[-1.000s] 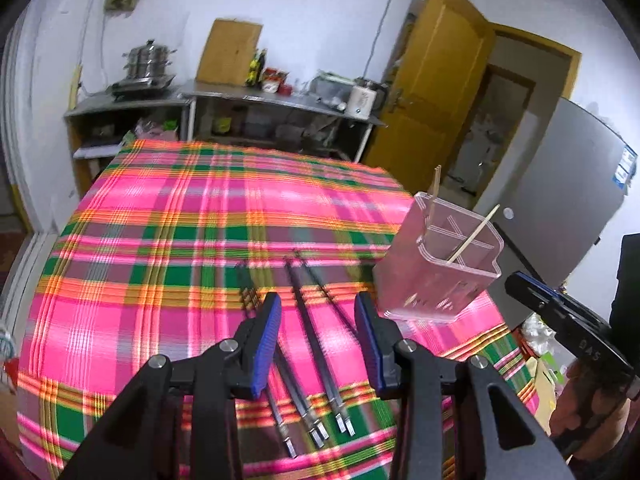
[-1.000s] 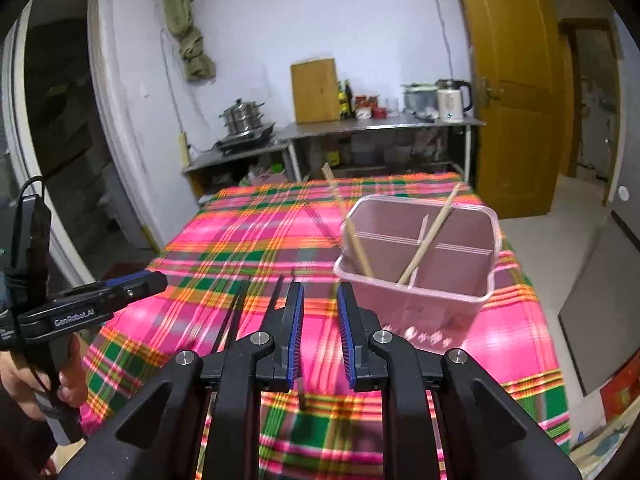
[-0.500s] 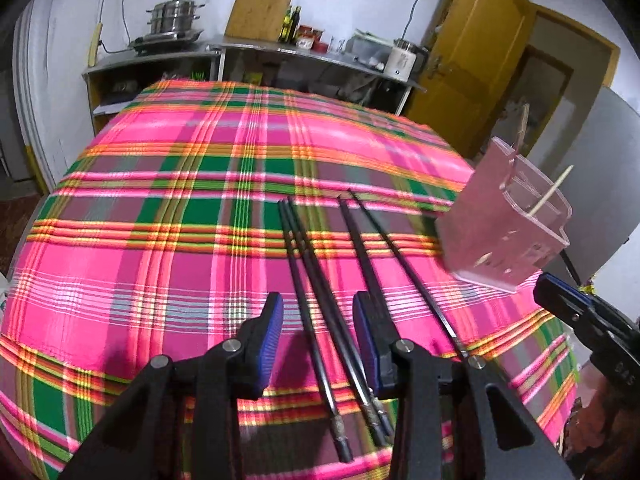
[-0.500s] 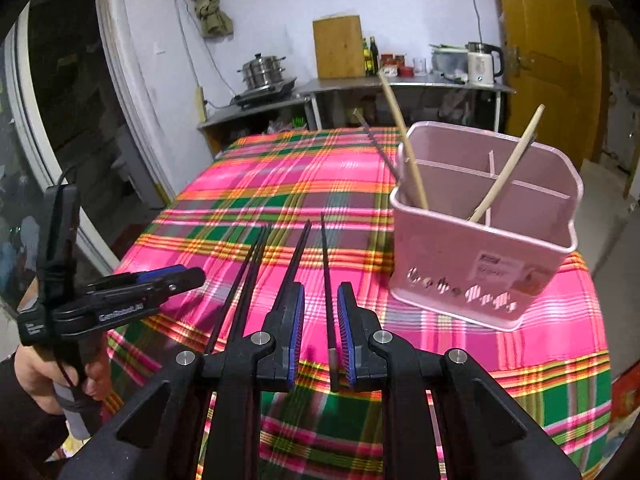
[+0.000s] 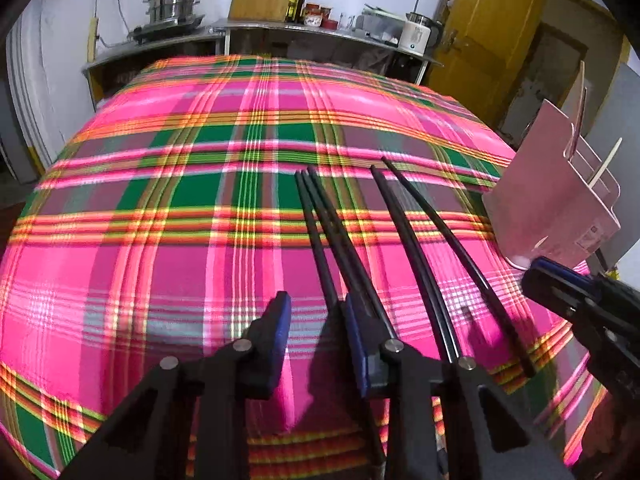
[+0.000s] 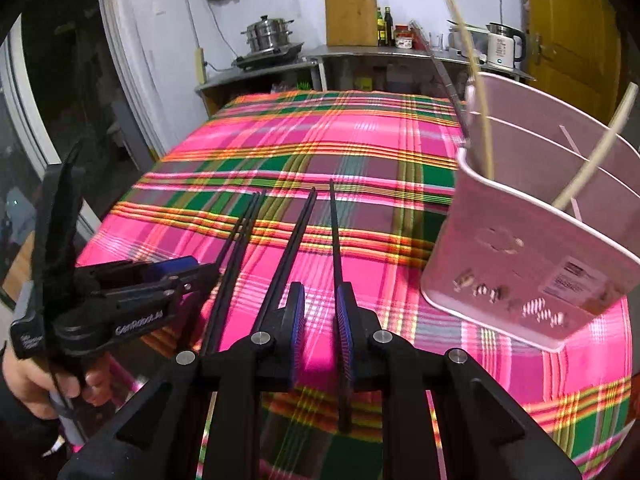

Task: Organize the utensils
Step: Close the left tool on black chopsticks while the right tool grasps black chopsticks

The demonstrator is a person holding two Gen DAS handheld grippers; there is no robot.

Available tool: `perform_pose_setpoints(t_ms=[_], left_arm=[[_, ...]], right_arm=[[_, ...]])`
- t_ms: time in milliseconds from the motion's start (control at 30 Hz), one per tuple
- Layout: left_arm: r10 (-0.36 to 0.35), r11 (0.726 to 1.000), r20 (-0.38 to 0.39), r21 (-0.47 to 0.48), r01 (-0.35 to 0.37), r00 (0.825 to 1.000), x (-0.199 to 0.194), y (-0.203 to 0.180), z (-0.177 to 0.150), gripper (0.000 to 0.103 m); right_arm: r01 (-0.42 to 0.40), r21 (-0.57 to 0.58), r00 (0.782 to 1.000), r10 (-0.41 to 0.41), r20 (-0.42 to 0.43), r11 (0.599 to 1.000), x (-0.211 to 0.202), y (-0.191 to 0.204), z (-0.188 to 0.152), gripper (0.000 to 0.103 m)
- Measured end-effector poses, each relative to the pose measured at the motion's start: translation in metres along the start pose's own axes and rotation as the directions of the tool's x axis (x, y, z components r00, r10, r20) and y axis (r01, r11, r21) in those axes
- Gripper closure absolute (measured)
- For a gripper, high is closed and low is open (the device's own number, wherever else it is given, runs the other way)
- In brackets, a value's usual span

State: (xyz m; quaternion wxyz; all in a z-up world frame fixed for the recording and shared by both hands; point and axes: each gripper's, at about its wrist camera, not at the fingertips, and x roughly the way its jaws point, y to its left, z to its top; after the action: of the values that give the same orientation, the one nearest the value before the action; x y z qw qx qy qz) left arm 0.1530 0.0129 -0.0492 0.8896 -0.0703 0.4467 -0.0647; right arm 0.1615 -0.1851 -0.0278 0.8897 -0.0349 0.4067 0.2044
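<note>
Several black chopsticks lie side by side on the plaid tablecloth, also in the right wrist view. A pink divided utensil holder stands at the right with two wooden chopsticks and a dark one in it; it also shows in the left wrist view. My left gripper is open, low over the near ends of the left chopsticks. My right gripper is open, low, and its right finger lies over the rightmost chopstick.
The plaid cloth covers the whole table. Behind stand a metal counter with a steamer pot, cutting board, bottles and kettle, and a yellow door. The other gripper shows at each view's side edge.
Both grippers have dropped lower and moved forward over the chopsticks' near ends. The right gripper has opened a little wider. The holder looks closer.
</note>
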Motion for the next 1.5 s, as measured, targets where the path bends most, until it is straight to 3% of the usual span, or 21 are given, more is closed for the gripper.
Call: perform_pose_setpoints(t_ms=[267,833,933,1033,1233,1500], left_arm=[[0.021,1.0,0.008,0.015,-0.021,1.0,0.004,0.007,0.007,0.086],[-0.007,0.999,-0.043,-0.038,0.006,0.999,0.019,0.023,0.034,0.085],[0.008,1.0,-0.044,-0.024,-0.009,0.999,0.022,0.02,0.038,0.086],[0.028,0.999,-0.05,-0.028,-0.029,0.998,0.023,0.02,0.04,0.095],[-0.015,0.997,-0.038,-0.072,0.012,0.999,0.008,0.028,0.037,0.097],[-0.045,0.998,0.041,-0.044,0.047,0.998,-0.035,0.017,0.041,0.097]], right_arm=[[0.043,-0.051,0.998,-0.045,-0.04,0.998,0.04,0.007,0.02,0.086],[0.087,-0.07,0.989,-0.095,-0.111,0.994,0.082,0.01,0.037,0.086],[0.079,-0.073,0.989,-0.087,-0.118,0.994,0.084,0.012,0.04,0.097],[0.071,-0.07,0.989,-0.079,-0.123,0.995,0.083,0.013,0.04,0.097],[0.026,-0.037,0.996,-0.029,-0.089,0.999,0.064,0.015,0.04,0.097],[-0.013,-0.025,1.0,0.013,-0.008,1.0,0.022,0.021,0.045,0.097]])
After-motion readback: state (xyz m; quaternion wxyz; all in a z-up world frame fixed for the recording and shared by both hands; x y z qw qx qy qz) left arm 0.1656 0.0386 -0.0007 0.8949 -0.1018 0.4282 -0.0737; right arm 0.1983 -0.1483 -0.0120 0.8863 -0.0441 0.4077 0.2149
